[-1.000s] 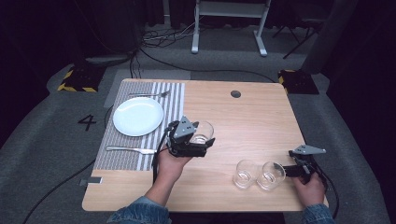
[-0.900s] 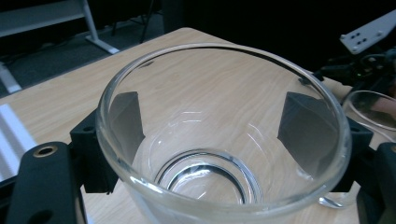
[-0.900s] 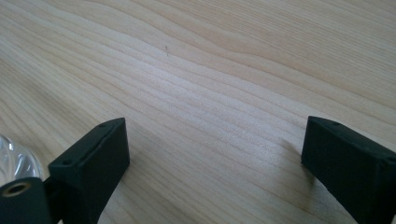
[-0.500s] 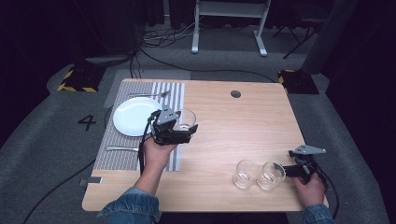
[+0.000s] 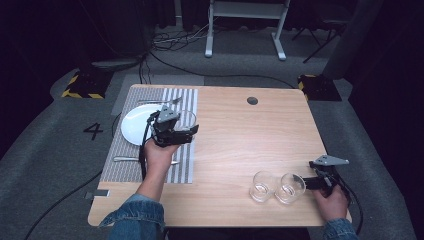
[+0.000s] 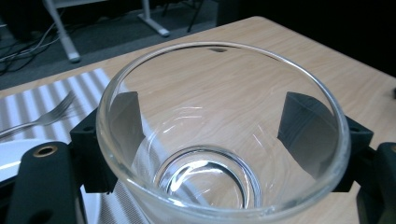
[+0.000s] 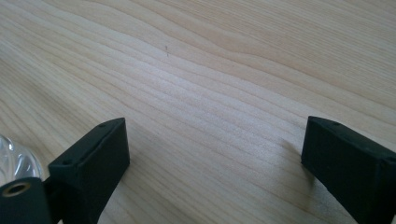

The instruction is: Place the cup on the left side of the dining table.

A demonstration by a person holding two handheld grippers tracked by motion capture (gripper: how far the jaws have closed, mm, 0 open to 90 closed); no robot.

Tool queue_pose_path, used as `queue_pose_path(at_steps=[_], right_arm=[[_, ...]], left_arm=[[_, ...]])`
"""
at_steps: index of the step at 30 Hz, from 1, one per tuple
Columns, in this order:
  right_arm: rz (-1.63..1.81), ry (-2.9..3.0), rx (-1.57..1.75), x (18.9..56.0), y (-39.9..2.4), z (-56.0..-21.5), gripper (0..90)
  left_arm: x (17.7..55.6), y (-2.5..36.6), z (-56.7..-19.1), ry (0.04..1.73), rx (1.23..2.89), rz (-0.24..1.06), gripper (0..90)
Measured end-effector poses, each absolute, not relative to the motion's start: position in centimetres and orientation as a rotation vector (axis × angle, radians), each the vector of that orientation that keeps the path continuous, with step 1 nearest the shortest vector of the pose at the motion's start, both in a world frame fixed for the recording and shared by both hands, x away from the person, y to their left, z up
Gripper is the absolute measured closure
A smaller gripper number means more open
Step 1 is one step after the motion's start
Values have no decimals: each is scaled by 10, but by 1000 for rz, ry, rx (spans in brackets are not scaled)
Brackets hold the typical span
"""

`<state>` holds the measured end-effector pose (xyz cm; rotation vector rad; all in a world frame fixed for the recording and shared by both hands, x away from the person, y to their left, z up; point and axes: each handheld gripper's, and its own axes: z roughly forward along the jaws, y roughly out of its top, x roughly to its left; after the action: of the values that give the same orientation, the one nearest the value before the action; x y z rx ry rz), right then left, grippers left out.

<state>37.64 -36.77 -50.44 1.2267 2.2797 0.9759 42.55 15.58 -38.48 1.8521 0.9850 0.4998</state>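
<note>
My left gripper (image 5: 175, 129) is shut on a clear drinking glass (image 5: 186, 119) and holds it over the right edge of the striped placemat (image 5: 182, 165), beside the white plate (image 5: 135, 125). In the left gripper view the black jaws press on both sides of the glass (image 6: 224, 186), whose mouth faces the camera. Two more clear glasses (image 5: 262, 186) (image 5: 290, 187) stand side by side near the table's front right. Just to their right, my right gripper (image 5: 311, 183) sits low and open; its jaws stand wide apart over bare wood, with a glass edge (image 7: 14, 161) at the lower left.
A fork (image 5: 160, 102) lies at the placemat's far end and another utensil (image 5: 127, 159) lies in front of the plate. The wooden table (image 5: 240, 145) has a round cable hole (image 5: 252, 100) near its far edge. Cables and a metal stand are on the floor beyond.
My left hand has carried the glass leftward and away from me, from the table's middle to over the placemat next to the plate. The right gripper has stayed put.
</note>
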Motion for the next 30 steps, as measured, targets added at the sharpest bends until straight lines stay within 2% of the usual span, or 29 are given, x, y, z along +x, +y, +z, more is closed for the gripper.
queue_pose_path(at_steps=[9,30], right_arm=[[976,2280,1226,376,-368,-504,79],[976,2280,1226,376,-368,-504,79]], left_arm=[[445,171,-406,1147,1886,477,195],[454,171,-443,1240,2048,459,195]])
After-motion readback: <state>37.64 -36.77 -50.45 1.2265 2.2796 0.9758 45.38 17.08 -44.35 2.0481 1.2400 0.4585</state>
